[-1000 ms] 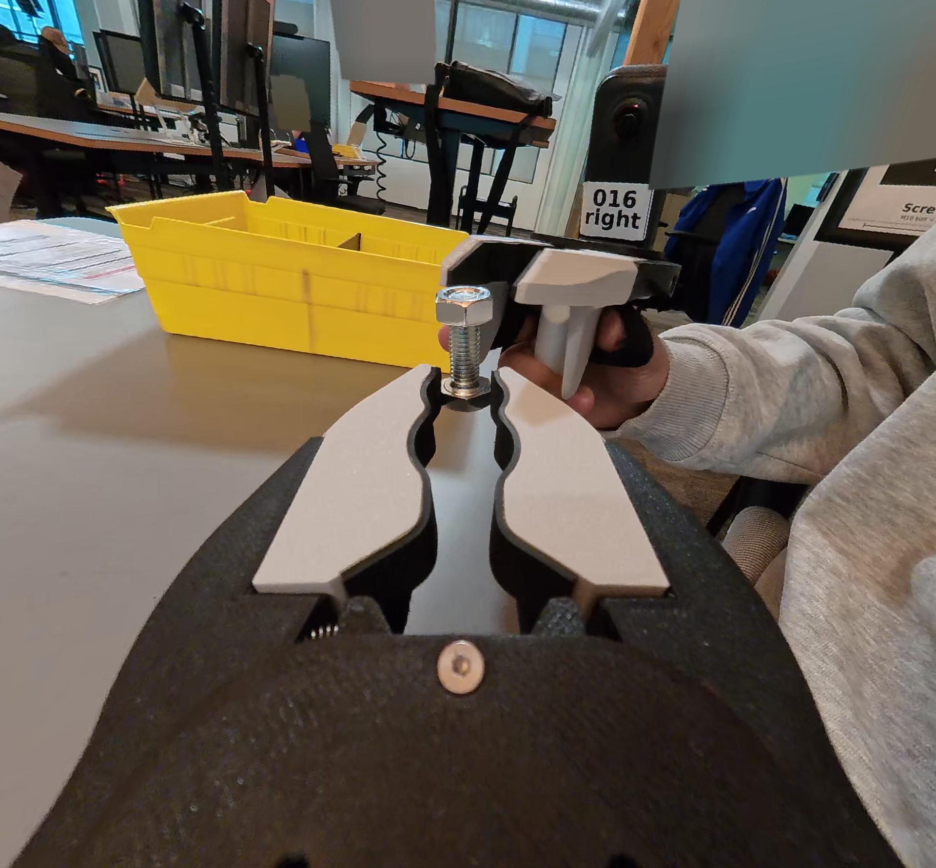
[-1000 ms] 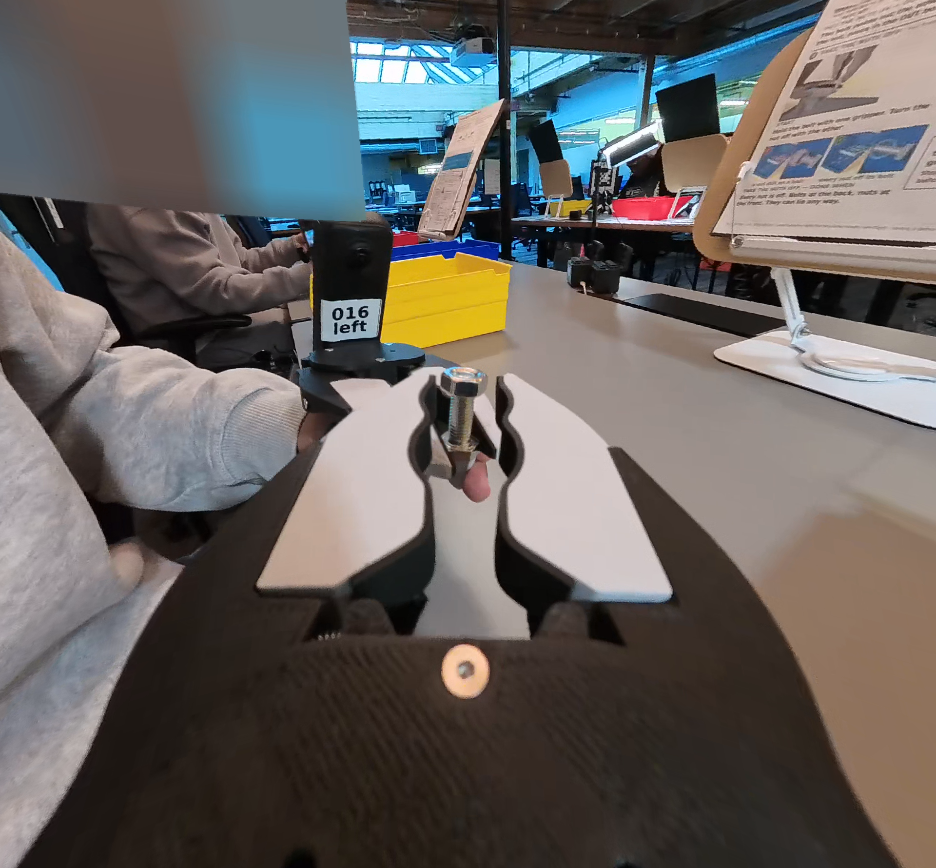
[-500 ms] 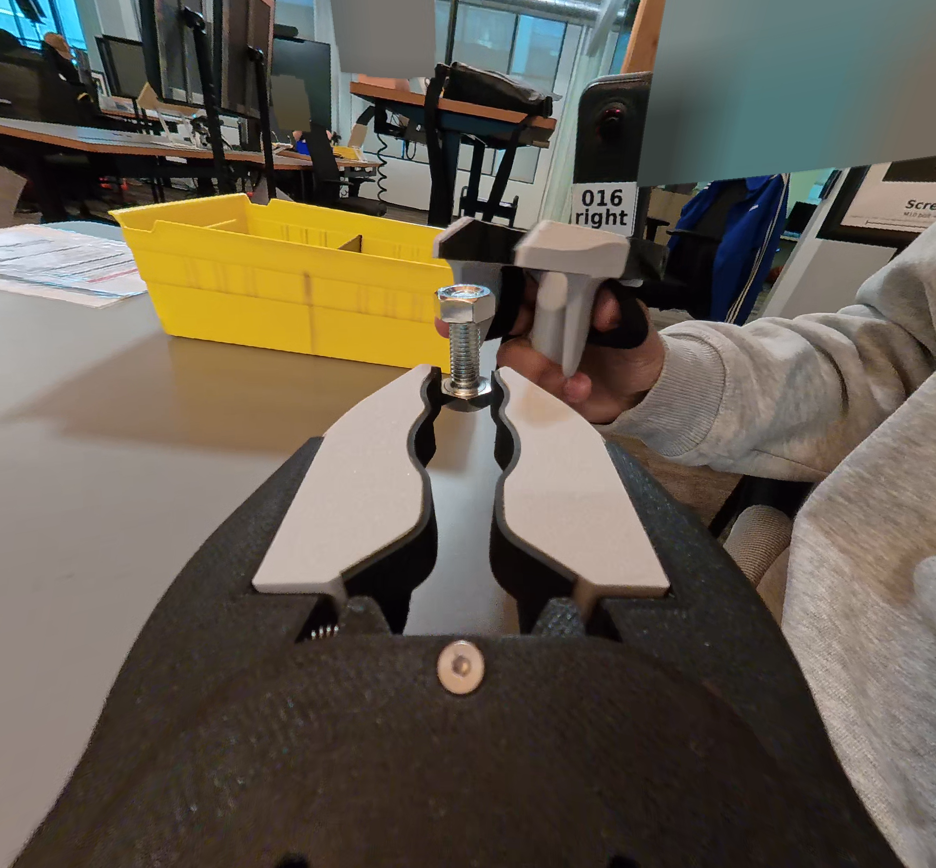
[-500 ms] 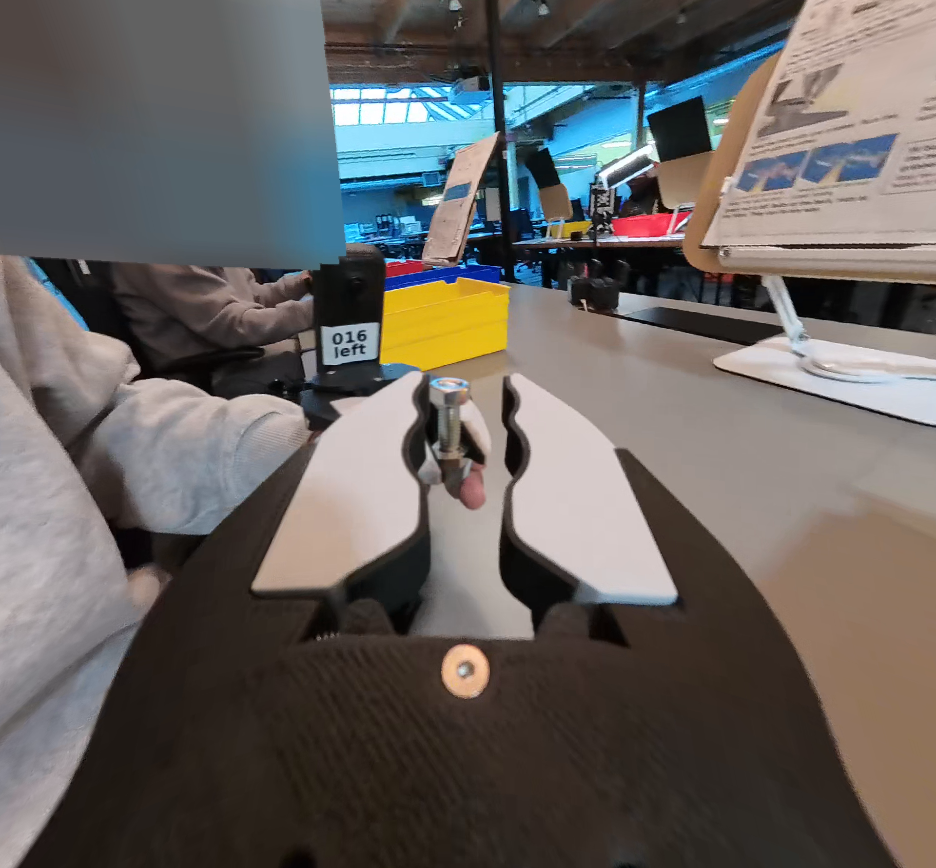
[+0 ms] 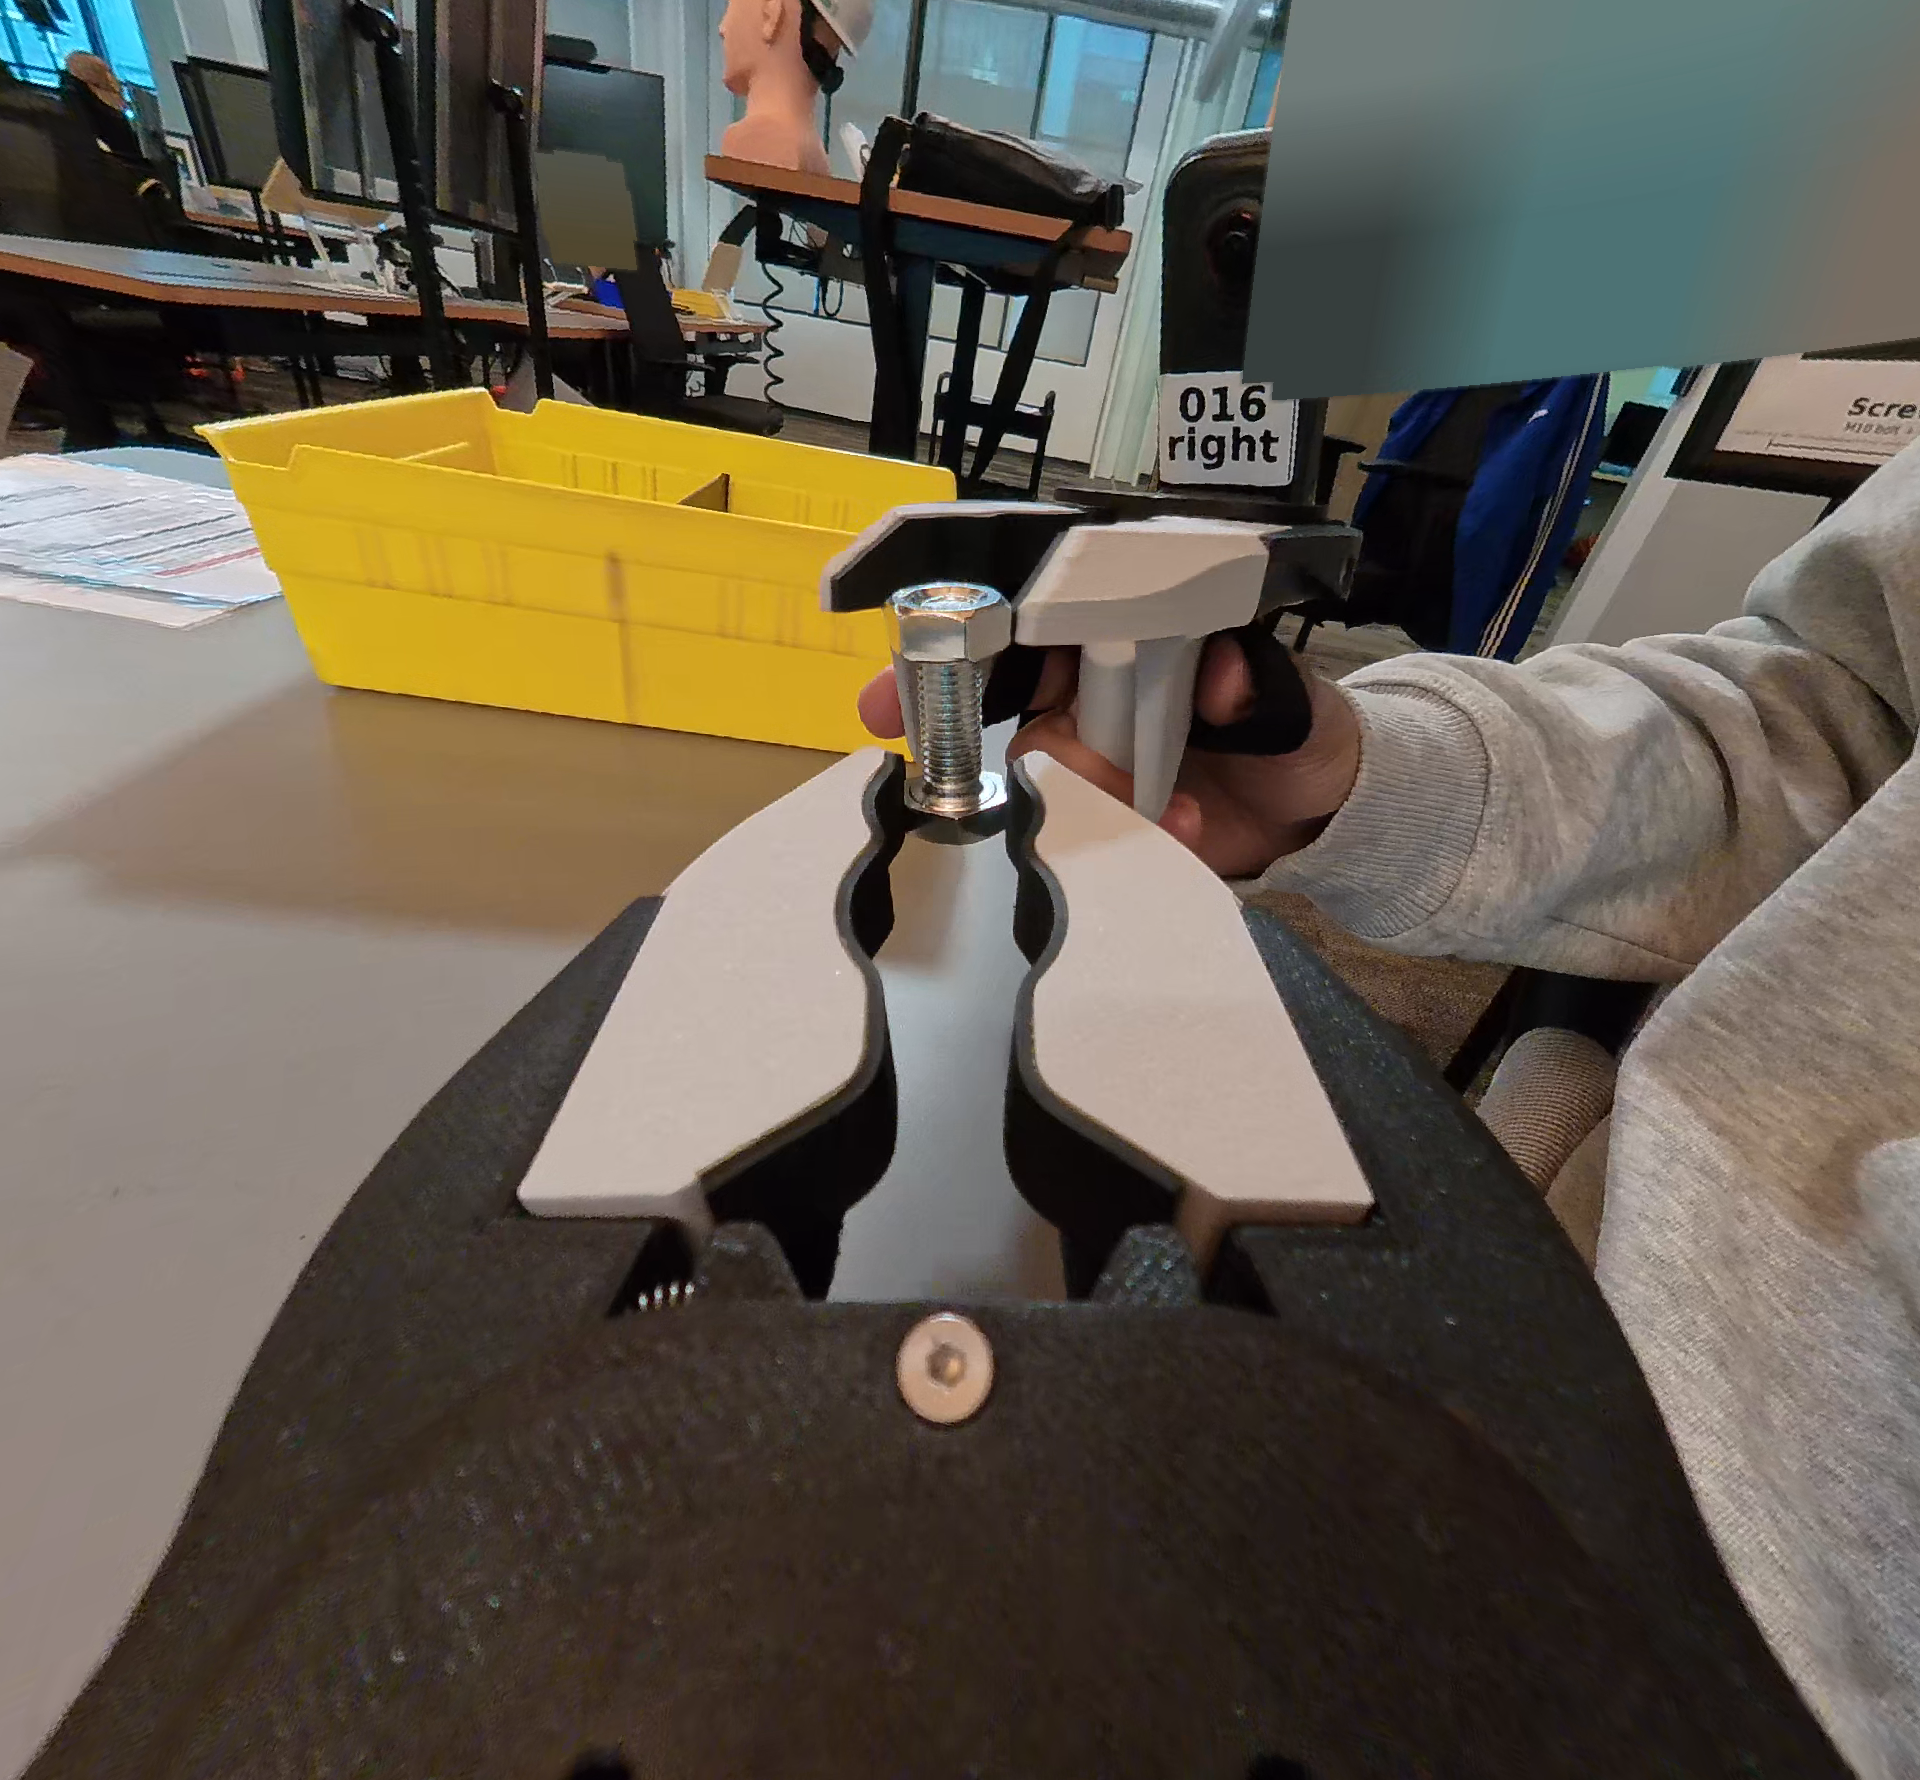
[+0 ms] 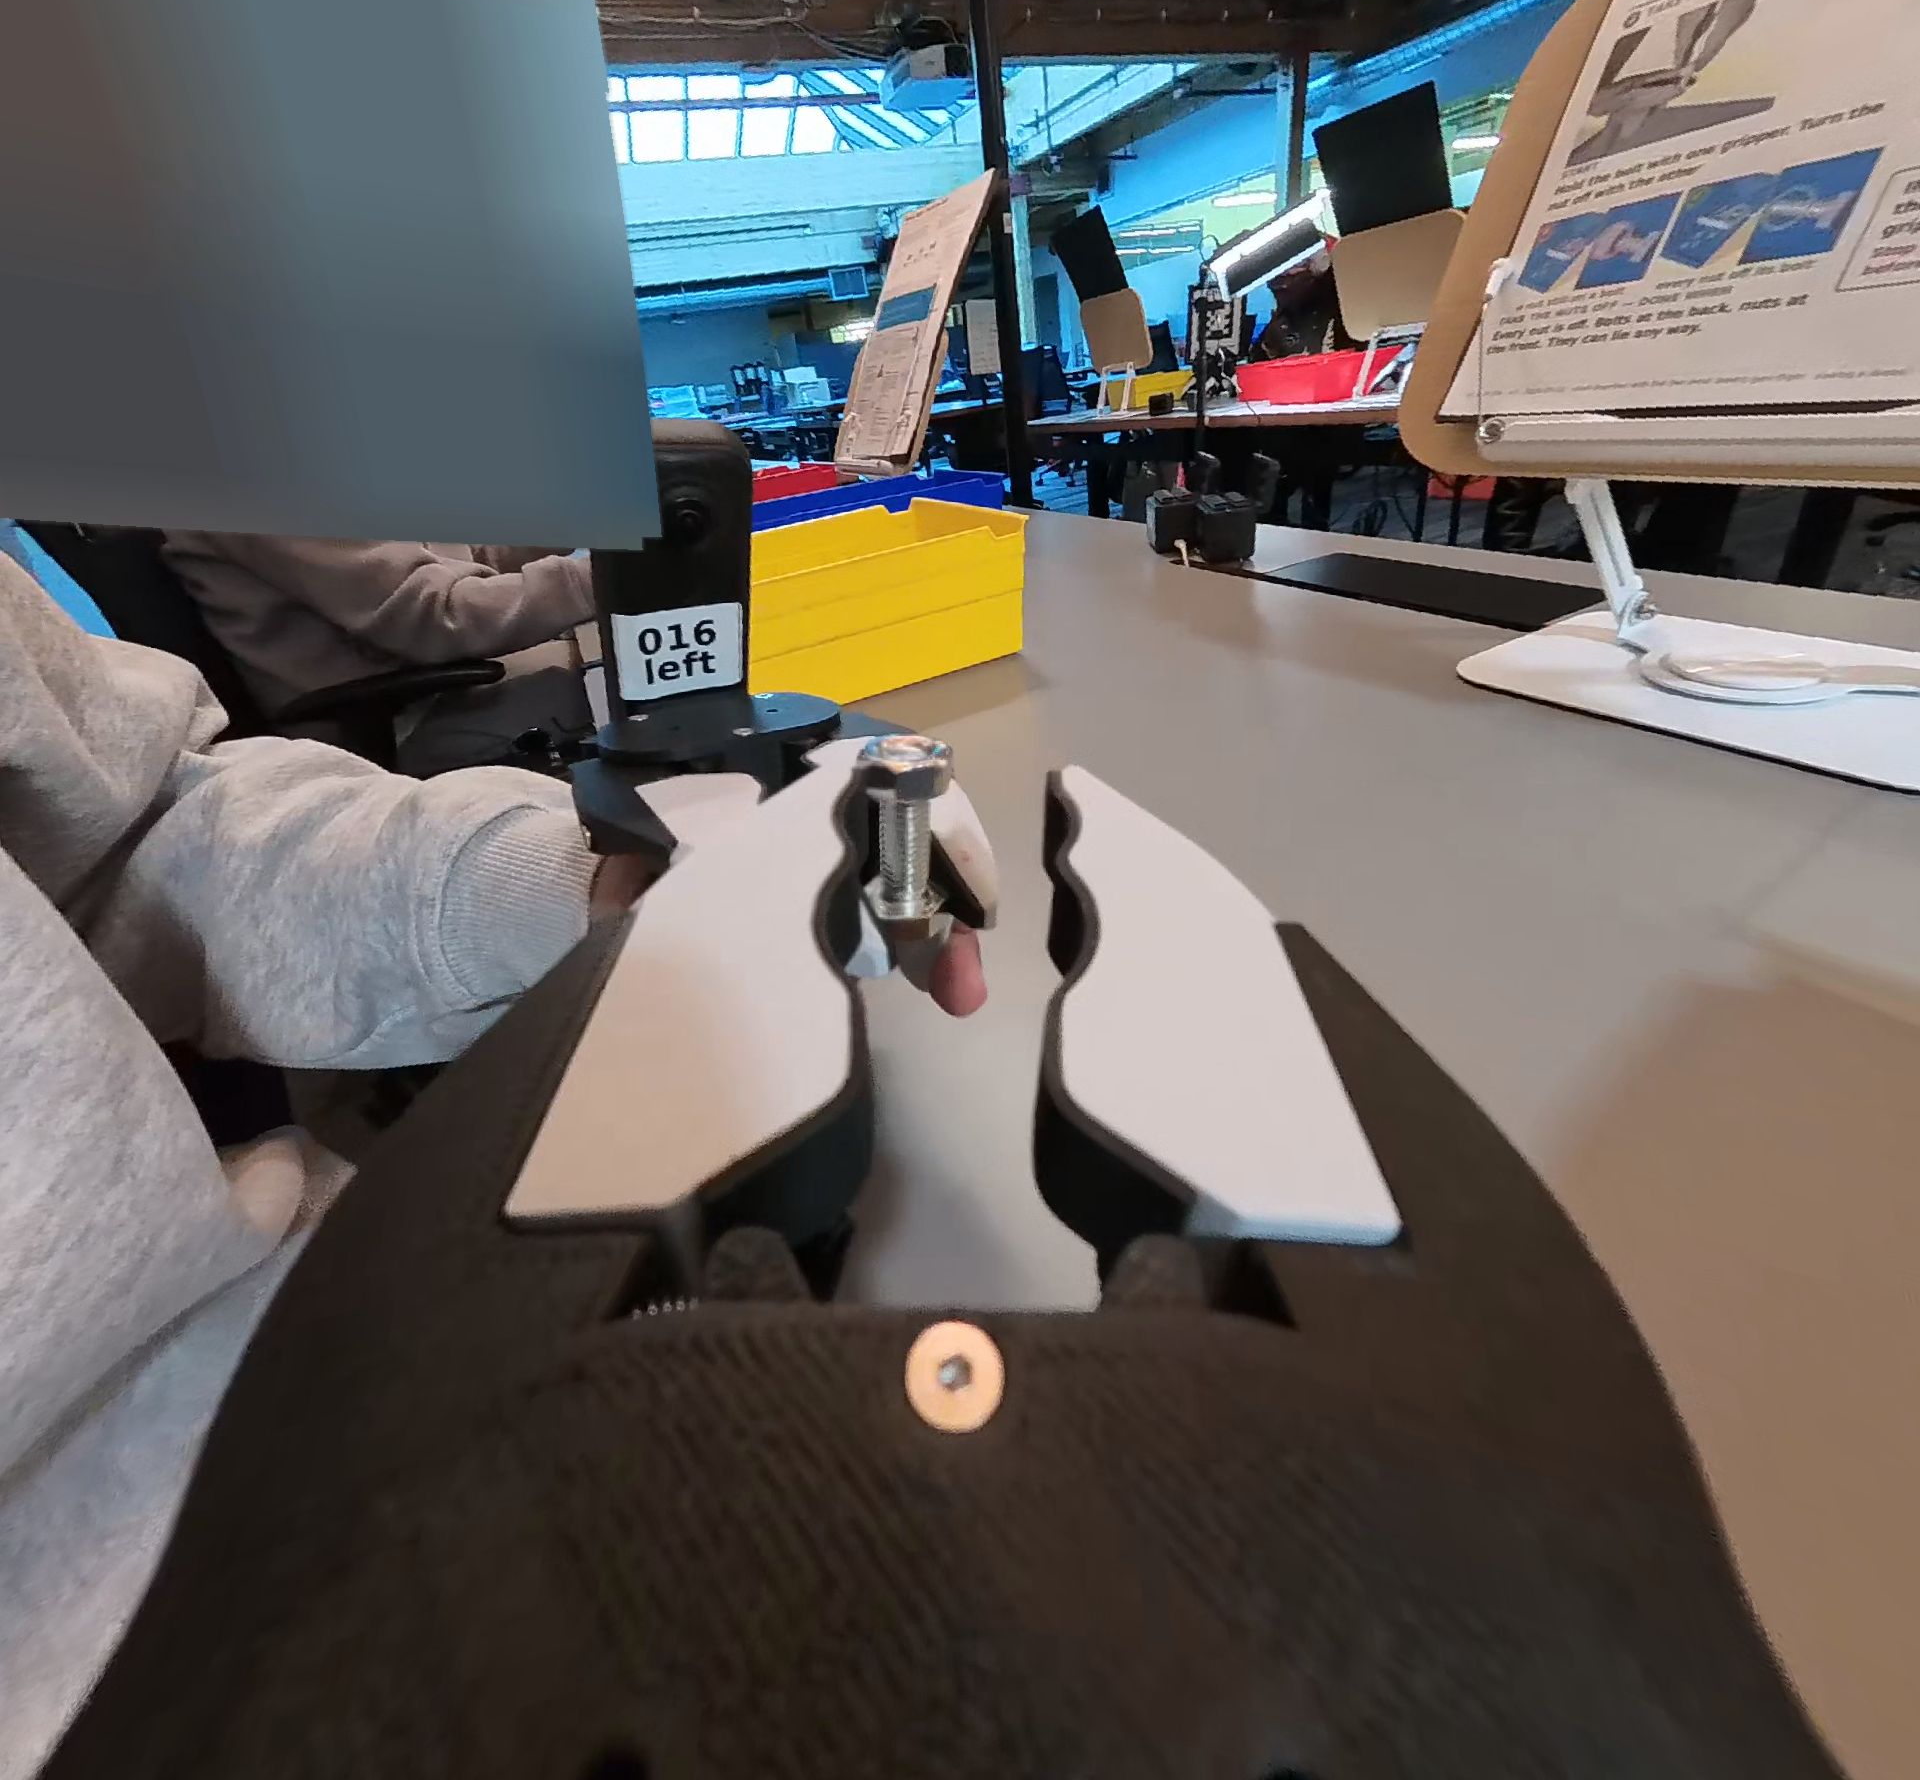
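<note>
A silver hex bolt (image 5: 941, 691) stands upright, head up, with a nut (image 5: 948, 803) at its lower end. My left gripper (image 5: 948, 785) is shut on that nut and holds the bolt above the grey table (image 5: 312, 899). My right gripper (image 6: 945, 785) is open, its fingers on either side of the bolt (image 6: 906, 837) at head height. The bolt stands close to its left finger, with a clear gap to the right one. In the left wrist view the right gripper (image 5: 935, 587) sits level with the bolt head, held by a hand in a grey sleeve (image 5: 1558, 774).
A yellow bin (image 5: 582, 587) stands on the table behind the bolt and also shows in the right wrist view (image 6: 883, 608). A paper sheet (image 5: 104, 535) lies at far left. A document stand (image 6: 1714, 172) on a white base (image 6: 1704, 691) is at right. The grippers are tip to tip, or close to it.
My right gripper's jaws have opened wider around the bolt head and it has shifted a little sideways. My left gripper still holds the nut and bolt in the same place.
</note>
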### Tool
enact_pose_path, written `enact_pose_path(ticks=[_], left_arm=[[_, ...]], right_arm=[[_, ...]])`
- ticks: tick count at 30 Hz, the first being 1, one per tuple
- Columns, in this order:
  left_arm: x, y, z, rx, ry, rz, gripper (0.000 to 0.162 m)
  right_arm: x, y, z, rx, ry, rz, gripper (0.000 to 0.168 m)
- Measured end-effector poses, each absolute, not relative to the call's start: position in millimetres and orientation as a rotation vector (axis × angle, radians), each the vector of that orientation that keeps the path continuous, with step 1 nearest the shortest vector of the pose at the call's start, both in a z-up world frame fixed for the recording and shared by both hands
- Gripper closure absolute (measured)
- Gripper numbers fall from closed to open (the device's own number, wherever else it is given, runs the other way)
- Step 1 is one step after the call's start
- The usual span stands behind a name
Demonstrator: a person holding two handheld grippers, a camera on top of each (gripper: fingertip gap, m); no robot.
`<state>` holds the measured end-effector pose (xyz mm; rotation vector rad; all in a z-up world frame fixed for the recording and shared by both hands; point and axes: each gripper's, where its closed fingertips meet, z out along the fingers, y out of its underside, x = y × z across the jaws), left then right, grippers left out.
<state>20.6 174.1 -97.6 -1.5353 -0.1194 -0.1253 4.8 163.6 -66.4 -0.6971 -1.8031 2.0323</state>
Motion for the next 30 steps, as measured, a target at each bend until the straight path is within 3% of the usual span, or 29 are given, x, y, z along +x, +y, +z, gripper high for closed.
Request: enact_pose_path(ticks=[4, 14, 20, 23, 30], left_arm=[[18.4, 173.1, -96.7, -1.523, -0.133, -0.138, 0.143], [19.8, 175.0, -97.1, -1.529, -0.128, -0.141, 0.143], [21.0, 176.6, -97.9, -1.538, -0.122, -0.138, 0.143], [19.9, 176.1, -97.0, -1.528, -0.128, -0.147, 0.143], [20.9, 177.6, -97.1, -1.531, -0.122, -0.147, 0.143]], right_arm=[[-13.0, 184.7, -81.0, -0.835, -1.805, 1.866, 0.158], [7.7, 169.3, -61.3, -0.672, -1.776, 2.031, 0.137], [4.6, 169.5, -66.6, -0.706, -1.788, 1.994, 0.137], [-8.6, 184.7, -75.2, -0.843, -1.765, 1.936, 0.149], [12.9, 172.6, -52.6, -0.663, -1.724, 2.123, 0.129]])
